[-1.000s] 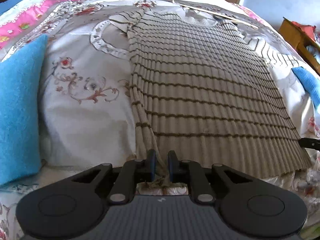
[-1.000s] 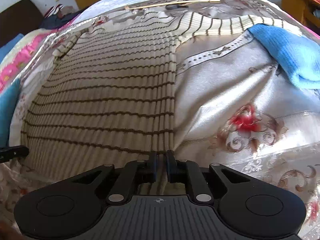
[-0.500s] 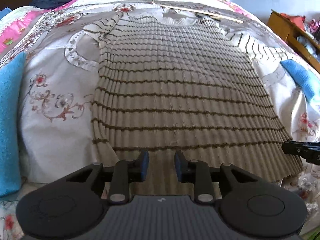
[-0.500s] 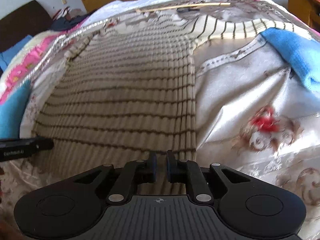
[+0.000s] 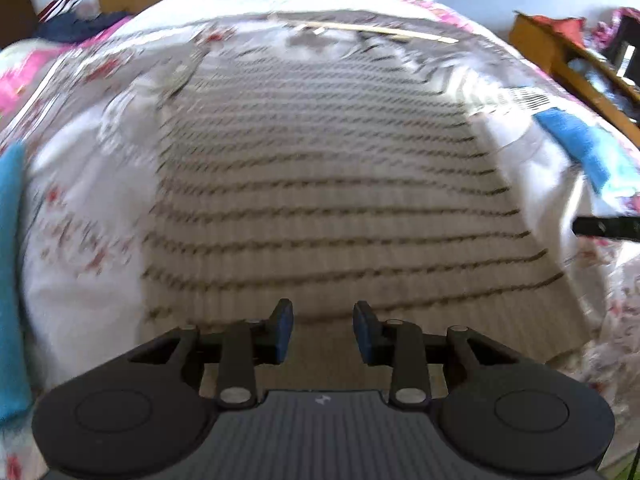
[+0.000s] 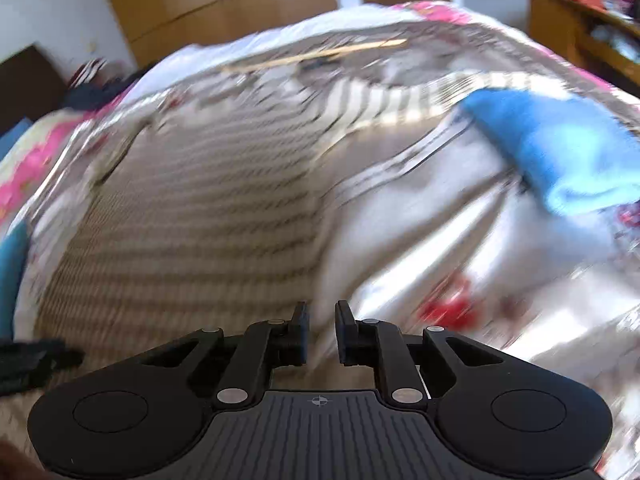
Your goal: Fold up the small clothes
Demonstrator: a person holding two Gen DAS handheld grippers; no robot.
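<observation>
1. Two grippers, both with jaws apart, nothing between them: left gripper (image 5: 322,330) wide, right gripper (image 6: 321,332) narrower.
2. Striped sweater (image 5: 332,184) lies flat on the floral bedspread (image 5: 80,216), hem nearest the grippers, long axis running away toward the collar.
3. Left gripper sits over mid-hem; right one by the sweater's right edge (image 6: 316,216), over bedspread.
4. Likely next: sleeve (image 6: 400,100) fold, right nearer.
5. Frames blurred.
</observation>
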